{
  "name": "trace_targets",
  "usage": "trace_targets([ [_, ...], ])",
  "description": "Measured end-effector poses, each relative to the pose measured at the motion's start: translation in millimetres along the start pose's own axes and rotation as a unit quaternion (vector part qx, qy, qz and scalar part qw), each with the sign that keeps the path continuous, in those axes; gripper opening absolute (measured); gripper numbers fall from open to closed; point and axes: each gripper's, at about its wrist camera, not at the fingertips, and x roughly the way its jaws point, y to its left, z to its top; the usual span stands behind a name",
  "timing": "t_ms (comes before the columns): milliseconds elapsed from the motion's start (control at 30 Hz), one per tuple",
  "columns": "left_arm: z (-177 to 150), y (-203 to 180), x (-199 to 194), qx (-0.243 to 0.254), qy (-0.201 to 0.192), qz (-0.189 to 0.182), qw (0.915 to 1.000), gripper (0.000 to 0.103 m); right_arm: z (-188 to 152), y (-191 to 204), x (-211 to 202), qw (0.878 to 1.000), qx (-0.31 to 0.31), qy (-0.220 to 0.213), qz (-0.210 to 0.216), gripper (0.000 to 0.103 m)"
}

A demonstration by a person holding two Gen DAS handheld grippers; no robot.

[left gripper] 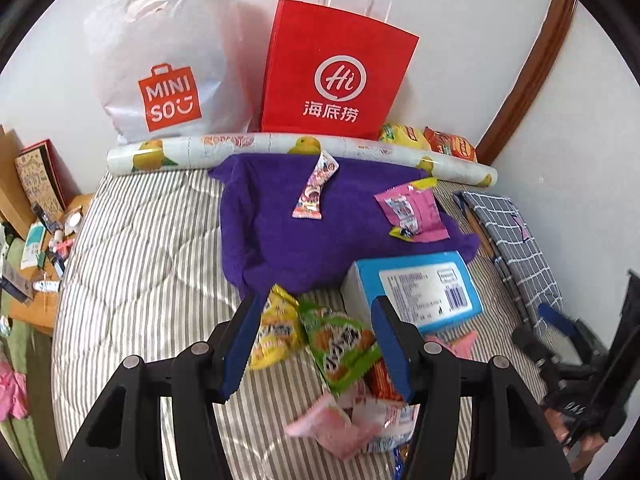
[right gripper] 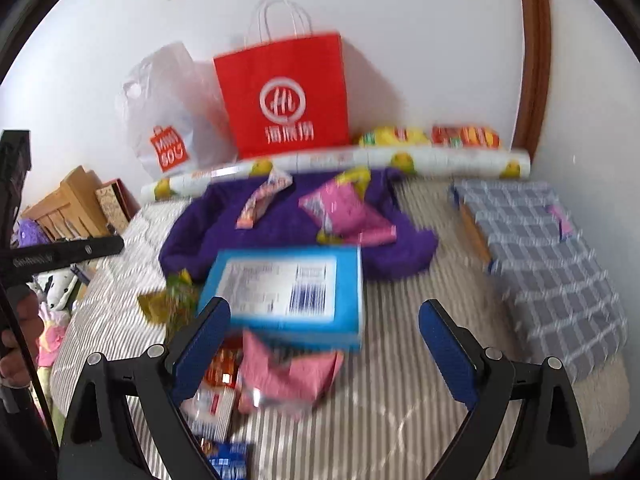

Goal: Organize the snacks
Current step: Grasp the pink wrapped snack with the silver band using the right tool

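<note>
- The left gripper point(left gripper: 314, 336) hangs over the near part of the striped mattress point(left gripper: 132, 240), its blue-padded jaws partly apart and clamped on nothing.
- Seen between those jaws, a yellow snack packet point(left gripper: 276, 330) and a green snack packet point(left gripper: 340, 350) lie on the mattress below; no pad presses on either.
- Nearer the mattress's front edge lies a heap of packets: a pale pink packet point(left gripper: 334, 426), with a red-orange packet point(left gripper: 386, 380) just behind it.
- The right gripper point(right gripper: 325, 344) is spread wide and holds nothing; this view is blurred.
- Between its fingers lies a crumpled pink wrapper point(right gripper: 288, 372), and just beyond it a blue box point(right gripper: 288, 288) with its white barcode label facing up.
- Behind the box a purple cloth point(left gripper: 280, 224) is spread mid-mattress, carrying a long pink candy sachet point(left gripper: 314, 186) and a pink pouch point(left gripper: 412, 210) trimmed in yellow.
- At the right edge sits a grey checked case point(left gripper: 516, 236).
- Along the far edge, against the wall, lies a roll printed with lemons point(left gripper: 280, 148).
- Behind the roll stand a white MINISO plastic bag point(left gripper: 168, 68) and a red paper bag point(left gripper: 336, 72) with white handles; yellow and red snack packs point(left gripper: 428, 140) sit in the far right corner.
</note>
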Motion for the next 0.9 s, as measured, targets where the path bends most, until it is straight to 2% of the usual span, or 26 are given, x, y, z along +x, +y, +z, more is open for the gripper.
trace_targets([
  [267, -28.9, 15.6, -0.4, -0.008, -0.006, 0.022, 0.9997, 0.055, -41.1, -1.1, 19.7, 0.996, 0.05, 0.045, 0.059, 0.094],
  [667, -63.5, 52.8, -0.4, -0.042, 0.01, 0.029, 0.9986, 0.055, -61.3, 20.3, 61.6, 0.994, 0.052, 0.075, 0.068, 0.094],
  [800, -69.9, 58.3, 0.0, -0.05, 0.013, 0.028, 0.9983, 0.055, -61.2, 21.7, 73.5, 0.994, 0.058, 0.076, 0.053, 0.094],
  [900, -72.2, 57.9, 1.7, -0.051, 0.014, 0.023, 0.9983, 0.055, -60.3, 22.5, 80.5, 0.992, 0.064, 0.081, 0.069, 0.09],
])
